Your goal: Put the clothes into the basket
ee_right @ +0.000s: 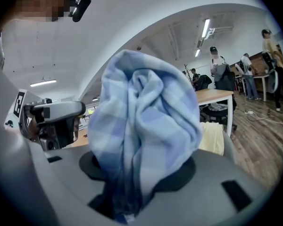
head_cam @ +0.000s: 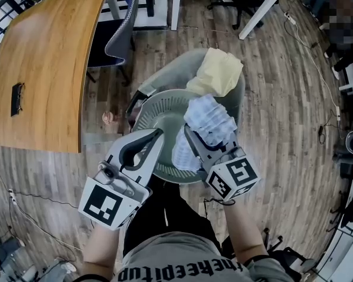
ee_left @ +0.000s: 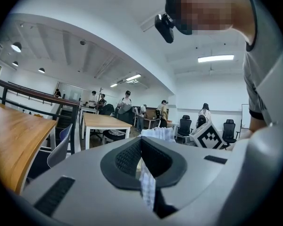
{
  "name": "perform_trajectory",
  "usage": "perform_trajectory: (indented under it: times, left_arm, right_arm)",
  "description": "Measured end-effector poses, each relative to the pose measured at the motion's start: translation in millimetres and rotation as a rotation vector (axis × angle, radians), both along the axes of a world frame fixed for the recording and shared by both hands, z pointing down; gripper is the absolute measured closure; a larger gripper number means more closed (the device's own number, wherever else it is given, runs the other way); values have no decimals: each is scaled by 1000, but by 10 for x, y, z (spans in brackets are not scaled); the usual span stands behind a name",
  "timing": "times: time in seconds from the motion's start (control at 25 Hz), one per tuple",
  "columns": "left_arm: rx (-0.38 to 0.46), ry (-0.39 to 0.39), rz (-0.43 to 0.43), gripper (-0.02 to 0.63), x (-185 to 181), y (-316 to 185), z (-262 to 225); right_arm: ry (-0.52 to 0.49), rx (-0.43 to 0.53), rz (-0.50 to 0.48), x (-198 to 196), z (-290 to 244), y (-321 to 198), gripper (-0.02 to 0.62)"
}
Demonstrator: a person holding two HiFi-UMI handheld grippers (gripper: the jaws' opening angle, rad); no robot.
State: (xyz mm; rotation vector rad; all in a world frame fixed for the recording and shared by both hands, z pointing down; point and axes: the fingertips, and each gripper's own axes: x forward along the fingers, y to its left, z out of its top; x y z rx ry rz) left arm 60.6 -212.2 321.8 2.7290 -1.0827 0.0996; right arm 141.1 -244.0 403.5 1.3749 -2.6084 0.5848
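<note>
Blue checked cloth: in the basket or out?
Out. Blue checked cloth is bunched in the right hand-held gripper over the basket; left hand-held gripper pinches its edge.

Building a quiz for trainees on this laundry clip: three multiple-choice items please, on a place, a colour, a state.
1. Where is the yellow garment? A on the wooden table; B at the basket's far side; C on the floor.
2. What colour is the cloth in the right gripper? A blue and white check; B red; C black.
3. What state is the right gripper in? A open, empty; B out of view; C shut on the cloth.
Answers: B, it lies beyond the basket's rim; A, the right gripper view shows the check; C, the jaws clamp the bunched cloth.
</note>
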Motion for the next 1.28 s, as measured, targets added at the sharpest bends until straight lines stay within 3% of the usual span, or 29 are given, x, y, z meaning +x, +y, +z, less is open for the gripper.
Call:
perform_trajectory:
  times: [1.28]
  left_arm:
    - [-158, 0, 4, 592, -293, -269, 793]
  right_arm:
    - [42, -266, -29, -321, 1422, -36, 367]
